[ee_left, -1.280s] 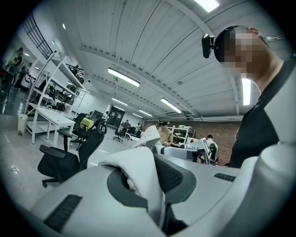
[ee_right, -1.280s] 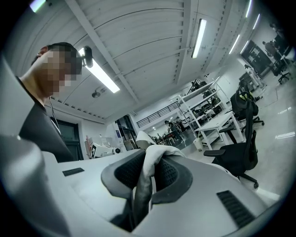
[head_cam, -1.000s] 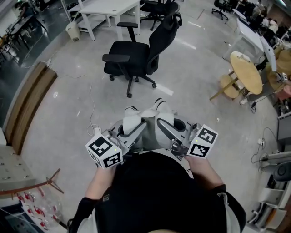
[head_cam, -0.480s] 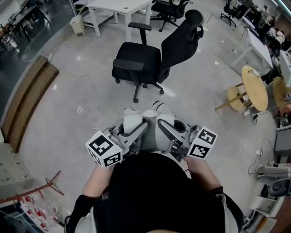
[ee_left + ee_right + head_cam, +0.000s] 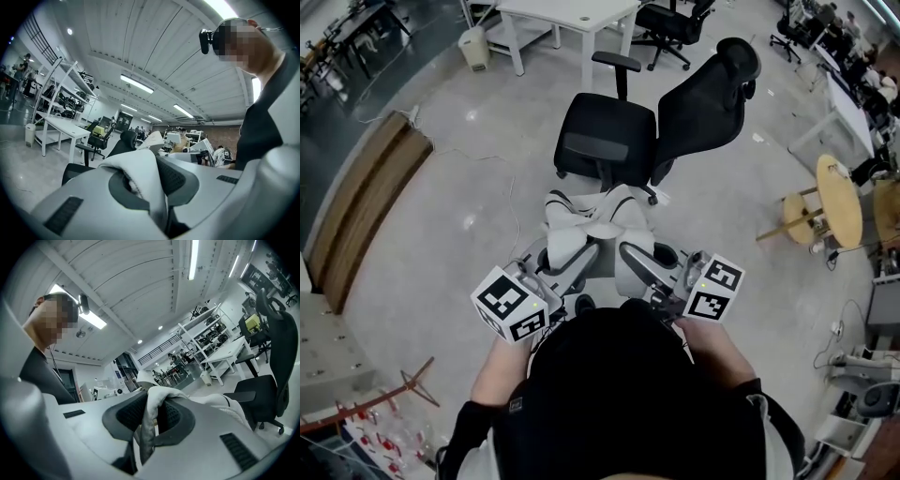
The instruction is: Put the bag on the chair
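Head view puts the chair (image 5: 675,112) at twelve o'clock, just beyond the white bag (image 5: 602,214) slung between your two tools; you are in the carrying step, and the bag is not yet on the seat (image 5: 619,117). Your left gripper (image 5: 565,246), at eleven o'clock, is clenched on a fold of the bag's cloth; your right gripper (image 5: 630,255), at one o'clock, pinches another fold; both point level toward the chair. Next, I judge, you must bring the bag over the seat, lower it until the cushion bears it, then let both jaws go.
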### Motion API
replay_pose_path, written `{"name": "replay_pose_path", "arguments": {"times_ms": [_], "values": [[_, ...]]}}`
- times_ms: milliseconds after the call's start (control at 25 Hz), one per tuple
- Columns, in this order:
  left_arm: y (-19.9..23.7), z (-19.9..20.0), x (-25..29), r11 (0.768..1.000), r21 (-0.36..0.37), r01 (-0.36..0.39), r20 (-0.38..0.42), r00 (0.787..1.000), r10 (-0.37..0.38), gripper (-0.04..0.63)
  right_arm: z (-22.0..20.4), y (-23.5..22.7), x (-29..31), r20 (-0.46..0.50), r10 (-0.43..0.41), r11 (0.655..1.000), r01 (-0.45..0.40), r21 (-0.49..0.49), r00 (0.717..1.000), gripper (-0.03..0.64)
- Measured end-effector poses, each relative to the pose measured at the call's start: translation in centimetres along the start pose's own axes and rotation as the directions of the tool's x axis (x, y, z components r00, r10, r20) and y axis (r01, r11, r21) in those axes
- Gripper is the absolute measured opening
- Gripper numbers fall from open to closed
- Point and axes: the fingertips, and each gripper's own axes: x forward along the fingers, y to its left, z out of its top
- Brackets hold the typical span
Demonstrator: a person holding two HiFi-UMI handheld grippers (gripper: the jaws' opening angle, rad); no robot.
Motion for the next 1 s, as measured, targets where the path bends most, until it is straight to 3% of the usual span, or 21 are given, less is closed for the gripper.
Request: {"name": "replay_pose_path", "arguments": {"times_ms": [200,520,760,1000], "values": [[3.0,1.3,-1.0,0.999,-0.005,-0.053,0.024,0.998,0.053,0.044,0.9,-0.8,3.1,-0.033,0.048,0.999,-0.048,-0.001,0.998,0.06],[10.5,1.2,1.0,0.982,-0.093,-0.163,-0.005,0.987,0.164,0.044,2.4,-7.0,7.9,-0.091,0.135,0.99,-0.13,0.057,0.987,0.058],[16.6,4.4,3.3,0.957,-0.117,-0.264,0.02,0.963,0.268,0.044,6.6,-11.6,12.2,-0.156,0.257,0.966,-0.253,0.047,0.954,0.06],[20.1,12.3,6.7,0.949,-0.008,-0.316,0.147,0.938,0.314,0.044,14.8,-12.9,13.9,-0.18,0.394,0.906,-0.414,-0.087,0.901,0.058]]}}
